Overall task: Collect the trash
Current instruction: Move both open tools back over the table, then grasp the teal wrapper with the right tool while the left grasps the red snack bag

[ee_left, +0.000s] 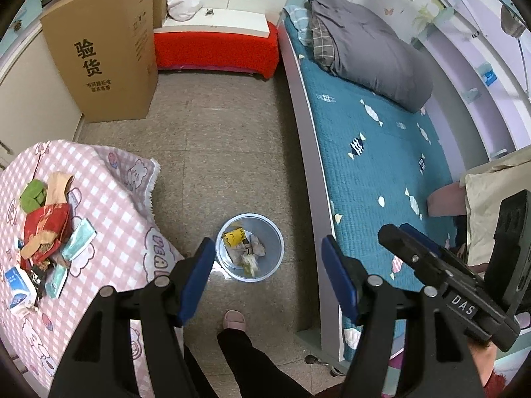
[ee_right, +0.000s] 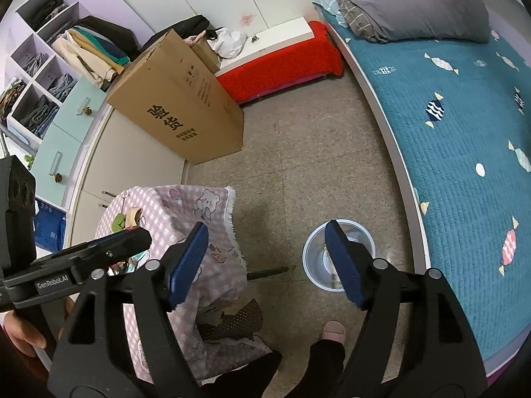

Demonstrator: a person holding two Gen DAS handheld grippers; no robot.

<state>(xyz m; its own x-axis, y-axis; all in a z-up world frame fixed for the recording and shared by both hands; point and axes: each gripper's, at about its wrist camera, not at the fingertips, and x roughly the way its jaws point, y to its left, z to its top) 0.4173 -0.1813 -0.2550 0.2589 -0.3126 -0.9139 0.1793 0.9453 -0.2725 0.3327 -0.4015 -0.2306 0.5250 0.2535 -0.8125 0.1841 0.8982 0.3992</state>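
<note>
Bedroom floor between bed (ee_left: 375, 152) and tabletop (ee_left: 109, 199) is seen from the left wrist. Left tongs (ee_left: 267, 275) are held wide apart and empty over the waste bin (ee_left: 277, 248), which already holds crumpled wrappers. A trash pile (ee_left: 46, 229) lies on the checked cloth, well apart from the bin; likely next pickup.

Right wrist view: right tongs (ee_right: 267, 262) are likewise spread, nothing gripped. The bin (ee_right: 310, 248) is placed on the floor beside the tabletop (ee_right: 186, 205), presumably for short carries. Trash here is mostly hidden by the left tool.
</note>
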